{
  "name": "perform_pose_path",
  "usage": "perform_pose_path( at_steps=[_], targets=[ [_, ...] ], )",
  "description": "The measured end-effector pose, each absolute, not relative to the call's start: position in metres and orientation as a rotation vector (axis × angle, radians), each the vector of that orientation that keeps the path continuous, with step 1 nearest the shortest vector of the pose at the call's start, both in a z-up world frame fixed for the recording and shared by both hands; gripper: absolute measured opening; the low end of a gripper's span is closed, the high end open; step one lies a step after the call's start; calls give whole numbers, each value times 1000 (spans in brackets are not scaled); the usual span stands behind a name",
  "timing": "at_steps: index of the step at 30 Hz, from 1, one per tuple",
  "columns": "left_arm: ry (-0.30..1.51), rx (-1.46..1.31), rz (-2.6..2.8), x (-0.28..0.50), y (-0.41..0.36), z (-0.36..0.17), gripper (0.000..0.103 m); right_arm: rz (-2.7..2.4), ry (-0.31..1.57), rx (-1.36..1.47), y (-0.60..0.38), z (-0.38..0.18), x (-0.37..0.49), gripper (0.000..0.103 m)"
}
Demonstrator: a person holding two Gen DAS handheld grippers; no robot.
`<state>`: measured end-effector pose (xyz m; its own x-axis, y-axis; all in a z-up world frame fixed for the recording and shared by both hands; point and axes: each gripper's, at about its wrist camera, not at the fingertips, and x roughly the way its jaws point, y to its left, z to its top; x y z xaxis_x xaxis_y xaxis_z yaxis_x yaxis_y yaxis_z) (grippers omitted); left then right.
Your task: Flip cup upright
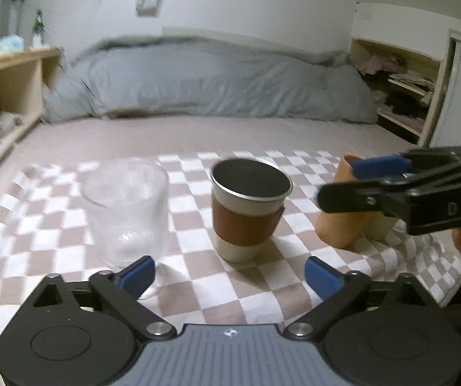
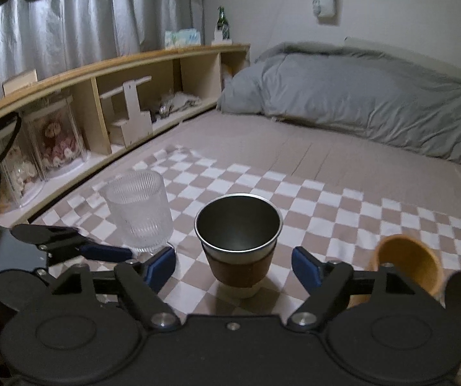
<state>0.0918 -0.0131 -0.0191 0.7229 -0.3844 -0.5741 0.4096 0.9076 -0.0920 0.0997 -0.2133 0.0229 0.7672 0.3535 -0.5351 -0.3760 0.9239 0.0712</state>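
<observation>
- Hovering with both grippers empty: my left gripper and right gripper have jaws spread apart.
- All 3 cups stand upright on the checkered cloth: ribbed glass, sleeved metal cup, orange cup.
- I judge the flipping done; next I back away without knocking anything.

From my remote seat, the only lettering I could read was on the right gripper as it showed in the left wrist view: pale capitals "DAS" stood on the side of its black body, running to the picture's edge, so I could not tell whether the word went on. A small round emblem sat on the grey ribbed housing of the left gripper, too small to make out. In the right wrist view, packets on the shelf carried print too blurred to read.
</observation>
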Motion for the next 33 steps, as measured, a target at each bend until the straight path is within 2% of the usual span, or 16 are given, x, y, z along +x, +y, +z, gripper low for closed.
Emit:
perform_pose_path(
  at_steps=[10, 33],
  targets=[
    [519, 46, -330, 41, -7, 12, 103, 324, 490, -65, -228, 36, 49, 101],
    [420, 29, -143, -11, -4, 7, 103, 217, 444, -31, -252, 10, -4, 103]
  ],
)
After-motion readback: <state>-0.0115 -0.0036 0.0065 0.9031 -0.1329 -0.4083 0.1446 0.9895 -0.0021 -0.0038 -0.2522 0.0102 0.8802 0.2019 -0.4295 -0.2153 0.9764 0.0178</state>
